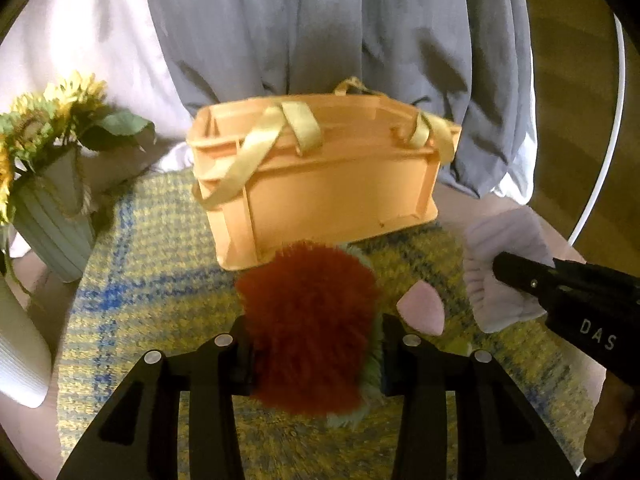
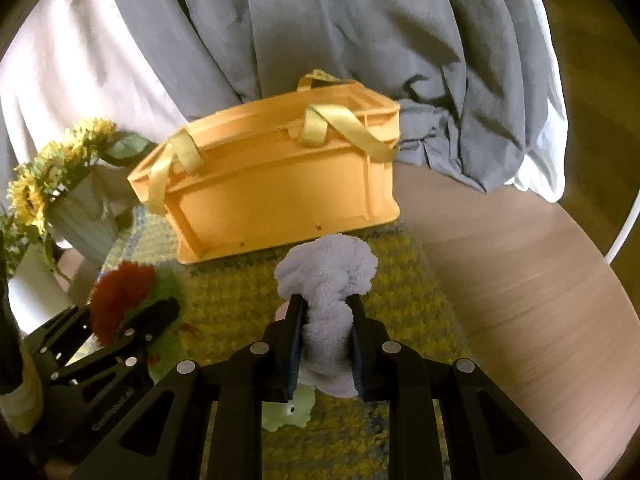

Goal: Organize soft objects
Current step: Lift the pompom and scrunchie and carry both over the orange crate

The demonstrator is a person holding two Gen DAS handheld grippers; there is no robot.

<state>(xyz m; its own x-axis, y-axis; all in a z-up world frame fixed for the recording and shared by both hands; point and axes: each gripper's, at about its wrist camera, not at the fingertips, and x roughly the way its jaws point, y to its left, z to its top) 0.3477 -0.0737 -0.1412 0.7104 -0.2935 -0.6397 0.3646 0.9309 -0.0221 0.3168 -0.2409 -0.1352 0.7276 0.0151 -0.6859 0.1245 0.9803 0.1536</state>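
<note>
My left gripper [image 1: 316,344] clamping red-green fuzzy toy [image 1: 308,320]; my right gripper [image 2: 325,344] pinching lavender plush cloth [image 2: 328,280], jaws nearly closed. Both hovering over woven mat [image 2: 224,292], near orange basket [image 2: 280,184]. Risks: 2 loads colliding at rim, cloth snagging yellow strap [image 2: 352,128], fluff slipping.

We take this for a home, likely a living room. A round wooden table [image 2: 520,264] carries a yellow-and-blue woven mat [image 1: 160,264]; on the mat stands an orange storage crate [image 1: 320,184] with ribbon handles. Left of the crate, sunflowers [image 1: 44,120] fill a ribbed vase [image 1: 52,232]; behind it hang grey curtains [image 1: 320,20].
</note>
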